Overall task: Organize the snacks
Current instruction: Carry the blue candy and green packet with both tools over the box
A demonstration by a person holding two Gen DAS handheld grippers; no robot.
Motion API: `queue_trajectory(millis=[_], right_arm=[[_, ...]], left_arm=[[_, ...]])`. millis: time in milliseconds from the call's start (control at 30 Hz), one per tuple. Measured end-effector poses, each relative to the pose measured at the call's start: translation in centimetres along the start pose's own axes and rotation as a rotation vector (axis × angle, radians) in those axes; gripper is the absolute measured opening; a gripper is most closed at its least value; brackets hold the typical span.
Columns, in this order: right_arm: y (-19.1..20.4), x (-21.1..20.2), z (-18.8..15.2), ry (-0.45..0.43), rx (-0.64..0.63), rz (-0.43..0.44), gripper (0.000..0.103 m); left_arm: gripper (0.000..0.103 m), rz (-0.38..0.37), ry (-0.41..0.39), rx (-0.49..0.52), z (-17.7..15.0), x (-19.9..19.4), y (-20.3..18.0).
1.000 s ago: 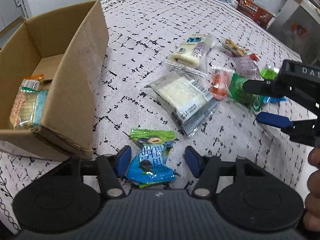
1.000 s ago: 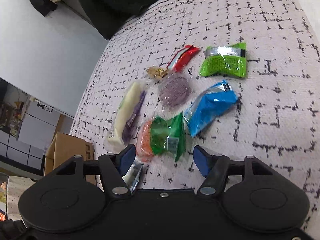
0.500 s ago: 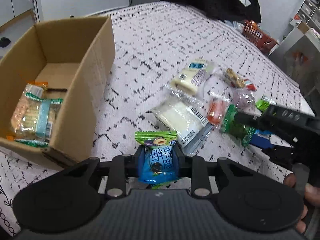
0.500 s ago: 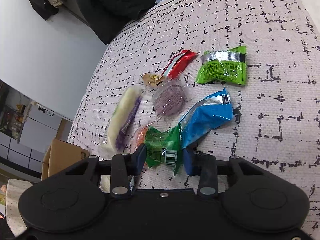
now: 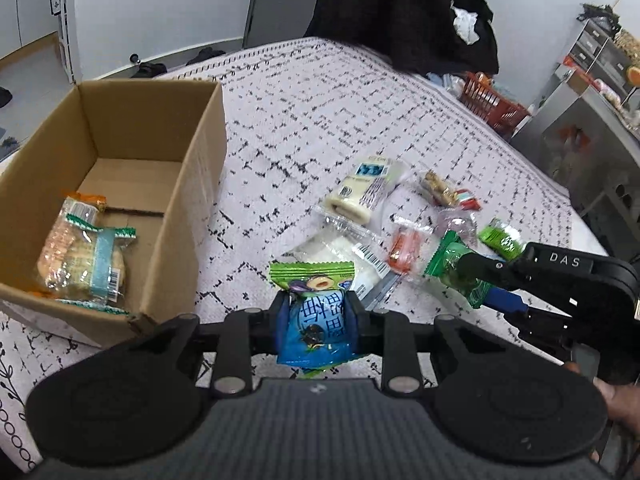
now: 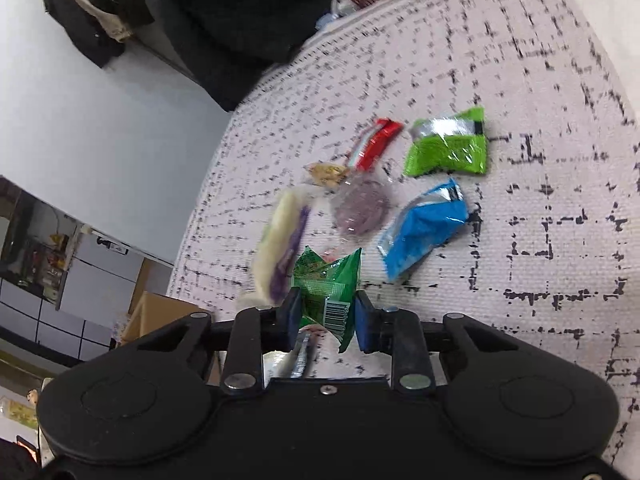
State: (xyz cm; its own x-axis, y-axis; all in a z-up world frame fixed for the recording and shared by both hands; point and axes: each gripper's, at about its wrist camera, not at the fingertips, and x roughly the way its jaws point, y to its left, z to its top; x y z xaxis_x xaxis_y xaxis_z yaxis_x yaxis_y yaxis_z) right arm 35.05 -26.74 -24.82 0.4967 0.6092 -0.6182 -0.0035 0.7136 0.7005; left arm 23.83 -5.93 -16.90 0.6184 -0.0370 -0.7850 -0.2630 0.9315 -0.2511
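My left gripper (image 5: 318, 316) is shut on a blue and green snack packet (image 5: 316, 320) and holds it above the table, right of the open cardboard box (image 5: 192, 184). The box holds wrapped cracker packs (image 5: 80, 256). My right gripper (image 6: 328, 314) is shut on a dark green packet (image 6: 326, 286) and holds it lifted off the table; it also shows in the left wrist view (image 5: 480, 280). More snacks lie on the patterned cloth: a white roll (image 5: 366, 194), a flat white pack (image 5: 340, 252), an orange one (image 5: 404, 246), a blue packet (image 6: 424, 228), a lime packet (image 6: 448, 144), a purple one (image 6: 362, 208).
A red and white wrapper (image 6: 374, 144) and a nut bar (image 5: 436, 192) lie at the far side of the pile. A red basket (image 5: 492, 106) and dark clothing (image 5: 400, 12) sit beyond the table's far edge. A metal cabinet (image 5: 592, 144) stands at the right.
Both grippers closed on their packets and lifted them off the table. The left one has risen and drawn back, so more of the box and room shows.
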Motion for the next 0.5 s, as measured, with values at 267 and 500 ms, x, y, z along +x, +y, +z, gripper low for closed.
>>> queue_trajectory(millis=[267,500], right_arm=[[3.4,-3.0,-0.8,-0.046,-0.093,-0.025,0.023],[6.2,-4.4,-1.7,-0.058,-0.134,-0.032,0.02]], left_arm=[[0.028,-0.049,-0.046,-0.011,0.7,-2.5,0.9],[0.028,-0.065,-0.081,-0.041,1.3,-4.3,2.4]])
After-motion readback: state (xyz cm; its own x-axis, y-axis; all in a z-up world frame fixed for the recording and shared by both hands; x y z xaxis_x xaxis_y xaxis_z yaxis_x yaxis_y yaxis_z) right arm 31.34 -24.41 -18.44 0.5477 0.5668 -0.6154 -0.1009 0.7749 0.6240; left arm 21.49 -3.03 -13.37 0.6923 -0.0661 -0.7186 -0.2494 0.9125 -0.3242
